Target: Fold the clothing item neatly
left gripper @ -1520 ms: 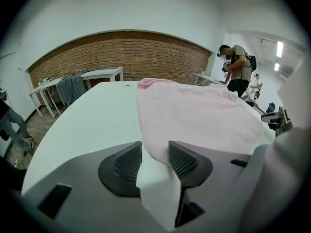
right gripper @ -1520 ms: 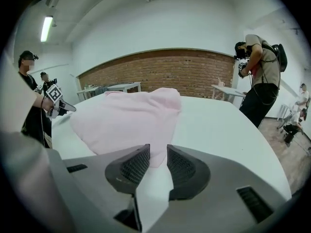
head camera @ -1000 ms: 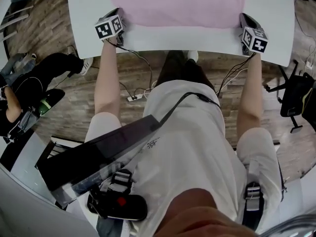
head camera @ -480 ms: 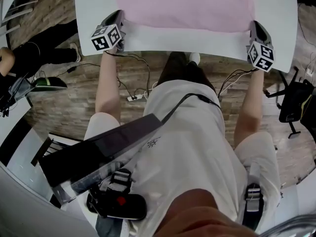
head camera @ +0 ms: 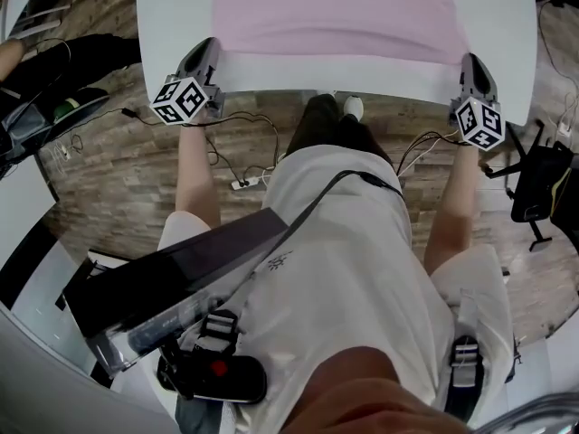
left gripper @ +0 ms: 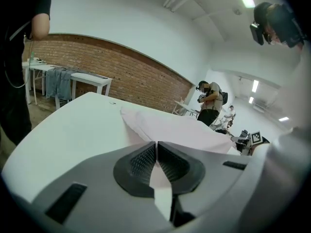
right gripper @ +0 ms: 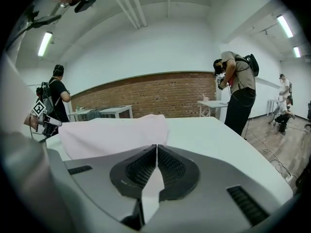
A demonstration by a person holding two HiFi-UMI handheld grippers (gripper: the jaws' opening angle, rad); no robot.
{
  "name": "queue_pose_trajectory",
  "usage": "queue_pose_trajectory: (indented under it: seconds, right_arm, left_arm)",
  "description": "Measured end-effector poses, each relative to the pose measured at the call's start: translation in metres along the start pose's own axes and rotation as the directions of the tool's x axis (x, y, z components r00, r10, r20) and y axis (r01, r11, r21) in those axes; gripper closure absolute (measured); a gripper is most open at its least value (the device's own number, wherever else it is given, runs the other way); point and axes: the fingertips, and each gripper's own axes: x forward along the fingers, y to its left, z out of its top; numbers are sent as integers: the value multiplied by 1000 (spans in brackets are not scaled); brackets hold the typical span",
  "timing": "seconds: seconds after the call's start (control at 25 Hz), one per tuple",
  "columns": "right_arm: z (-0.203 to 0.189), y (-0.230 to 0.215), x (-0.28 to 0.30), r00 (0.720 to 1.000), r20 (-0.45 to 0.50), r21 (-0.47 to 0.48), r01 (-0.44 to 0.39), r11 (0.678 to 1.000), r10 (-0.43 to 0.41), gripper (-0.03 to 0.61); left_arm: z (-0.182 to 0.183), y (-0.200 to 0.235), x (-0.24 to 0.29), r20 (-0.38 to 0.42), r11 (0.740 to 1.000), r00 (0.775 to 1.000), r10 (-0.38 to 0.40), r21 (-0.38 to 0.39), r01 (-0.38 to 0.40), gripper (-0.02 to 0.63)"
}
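A pale pink garment (head camera: 335,12) lies spread on the white table (head camera: 172,16), its near hem toward me. My left gripper (head camera: 209,51) is shut on the hem's near left corner, and my right gripper (head camera: 469,62) is shut on the near right corner. In the left gripper view the jaws (left gripper: 156,145) stand together with a thin fold of pink cloth (left gripper: 167,130) pinched between them. The right gripper view shows the same: jaws (right gripper: 156,148) closed on the cloth (right gripper: 114,132), which runs off to the left. Both corners are raised a little above the table top.
The table's near edge (head camera: 344,84) is right under both grippers. Cables (head camera: 244,143) trail over the wooden floor below. A seated person in black (head camera: 54,70) is at the left, a black stand (head camera: 541,183) at the right. Other people and tables (left gripper: 73,79) stand by the brick wall.
Both grippers have come up and back toward me, holding the hem corners; their marker cubes now hang past the table's near edge. The person at the left has shifted.
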Motion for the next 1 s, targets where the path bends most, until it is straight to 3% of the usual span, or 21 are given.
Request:
queue_pose_trajectory:
  seconds: [0.16,0.4,0.56,0.64,0.8,0.92,1.0]
  right_arm:
    - [-14,-6,-15,999,5,48,33,998,-33,569]
    - [-87,-4,-13,972,-232,-36,16,999,-24,568]
    - [-95,-1,-7,957,-290,-42,-17,999,4,568]
    - [-89,-3,-5,958,-286,-56,-32,998,14,529]
    - [-60,-6,4,972,-227,-7,-62,998,58,460]
    - [-61,10,24,955,-265,16,-133,991,132,411]
    - [-71,19,36,937,-312,17,-161,987,159,411]
  left_arm:
    - [-29,3,-15,-37,1000,999,-2,-29,1,597]
    - [-101,25,-12,-215,997,976,39,-57,-53,597]
    - [-105,26,-9,-242,997,969,46,-52,-61,595]
    - [-103,28,-11,-248,996,966,77,-18,-84,588]
    - [-92,27,-16,-245,996,965,88,-6,-92,462]
    - [-87,29,-10,-247,995,965,85,-29,-95,449]
    - [-89,30,3,-278,994,956,90,-36,-105,449]
